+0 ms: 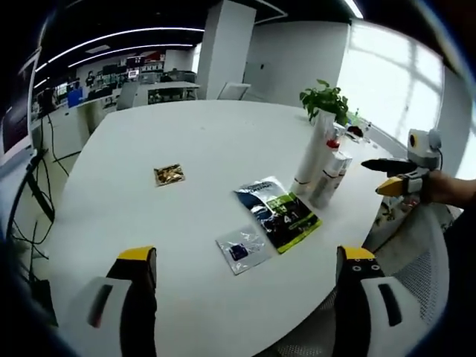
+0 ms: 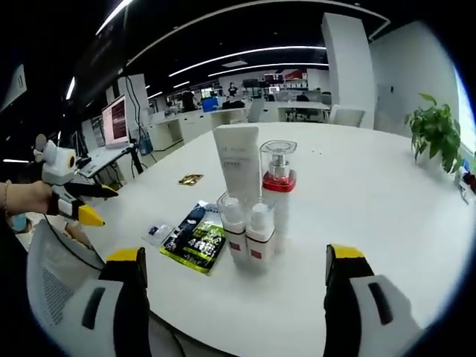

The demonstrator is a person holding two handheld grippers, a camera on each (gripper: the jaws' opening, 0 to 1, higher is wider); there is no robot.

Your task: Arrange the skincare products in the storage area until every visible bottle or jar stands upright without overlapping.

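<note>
bottles [image 2: 253, 201] upright, ahead of open jaws

Bright, even light from ceiling strips [image 2: 245, 53] and a blown-out window [image 1: 394, 82] at two o'clock leaves the white counter [image 1: 208, 149] faintly shadowed, with fisheye bending toward the edges.

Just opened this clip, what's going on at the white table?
A person holds a gripper in each hand over a round white table; the left gripper and right gripper are both open and hold nothing. A white tube, a clear pump bottle with a red band and two small white bottles stand upright in a cluster. Flat sachets lie beside them.
</note>
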